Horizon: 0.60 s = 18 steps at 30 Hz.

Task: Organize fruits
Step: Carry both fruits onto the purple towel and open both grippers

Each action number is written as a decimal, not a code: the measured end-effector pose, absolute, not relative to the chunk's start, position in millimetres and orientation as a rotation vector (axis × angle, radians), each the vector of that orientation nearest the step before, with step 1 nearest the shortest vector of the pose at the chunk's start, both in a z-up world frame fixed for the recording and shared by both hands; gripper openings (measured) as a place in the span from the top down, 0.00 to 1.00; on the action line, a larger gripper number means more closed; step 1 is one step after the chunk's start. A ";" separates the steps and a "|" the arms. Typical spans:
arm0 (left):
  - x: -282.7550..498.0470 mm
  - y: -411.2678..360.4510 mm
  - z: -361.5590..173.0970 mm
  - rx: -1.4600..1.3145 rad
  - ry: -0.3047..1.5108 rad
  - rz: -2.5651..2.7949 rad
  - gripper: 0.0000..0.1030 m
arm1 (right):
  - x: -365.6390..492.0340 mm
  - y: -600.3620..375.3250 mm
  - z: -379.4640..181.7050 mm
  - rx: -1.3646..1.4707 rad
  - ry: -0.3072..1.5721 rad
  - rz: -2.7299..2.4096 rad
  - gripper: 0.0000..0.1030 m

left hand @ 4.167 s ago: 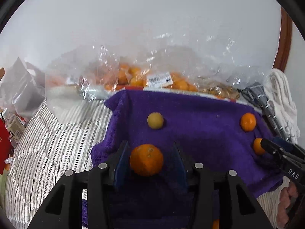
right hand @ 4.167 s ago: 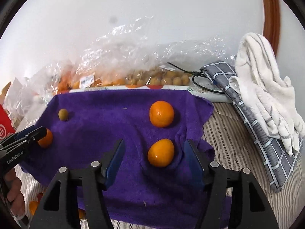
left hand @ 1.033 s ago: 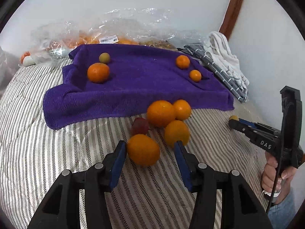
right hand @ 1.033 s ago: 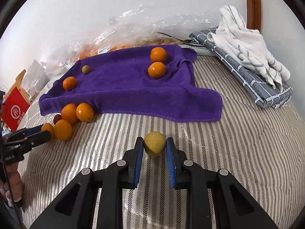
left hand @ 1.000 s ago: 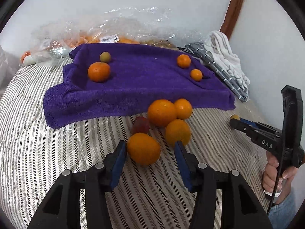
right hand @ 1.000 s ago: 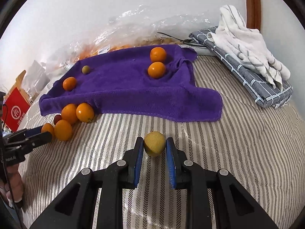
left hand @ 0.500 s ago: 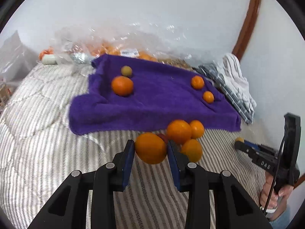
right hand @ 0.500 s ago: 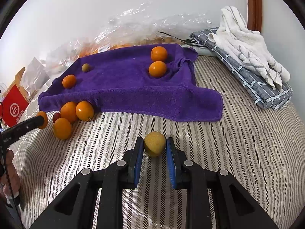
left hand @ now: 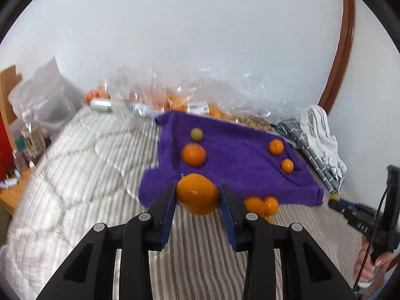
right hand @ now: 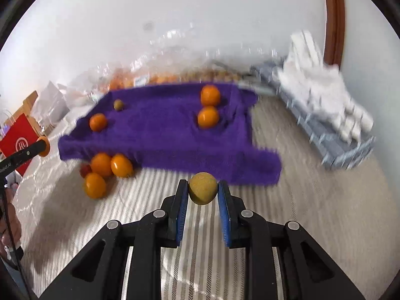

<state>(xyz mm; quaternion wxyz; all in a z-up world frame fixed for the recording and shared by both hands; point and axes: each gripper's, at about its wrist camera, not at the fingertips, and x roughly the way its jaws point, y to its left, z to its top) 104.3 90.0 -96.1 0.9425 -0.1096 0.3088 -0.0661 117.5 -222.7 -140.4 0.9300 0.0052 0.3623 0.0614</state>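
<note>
My left gripper [left hand: 197,197] is shut on a large orange [left hand: 198,193] and holds it above the striped bedspread, just before the near edge of the purple towel [left hand: 237,160]. My right gripper [right hand: 202,191] is shut on a small yellow fruit [right hand: 202,187], lifted in front of the towel [right hand: 160,130]. On the towel lie an orange [left hand: 194,154], a small green-yellow fruit [left hand: 196,134] and two small oranges [left hand: 276,147] [left hand: 287,165]. A cluster of oranges [right hand: 106,168] and a red fruit [right hand: 85,170] lies on the bed by the towel's near left corner.
Clear plastic bags of fruit [left hand: 175,100] lie behind the towel along the wall. Folded grey and white cloths [right hand: 330,115] lie at the right. A red box [right hand: 18,142] and clutter stand at the left edge of the bed.
My left gripper has closed on the large orange, lifted it and carried it toward the towel. My right gripper, holding the yellow fruit throughout, has risen and moved toward the towel.
</note>
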 end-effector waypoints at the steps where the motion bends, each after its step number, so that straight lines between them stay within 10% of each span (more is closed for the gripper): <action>1: 104.5 89.9 -87.6 -0.218 0.617 -0.133 0.68 | 118.8 -221.7 -132.4 -0.001 0.730 0.121 0.77; 18: 177.0 66.8 -76.8 -0.224 0.564 -0.070 0.68 | 211.7 -226.5 -103.1 0.127 0.678 0.166 0.77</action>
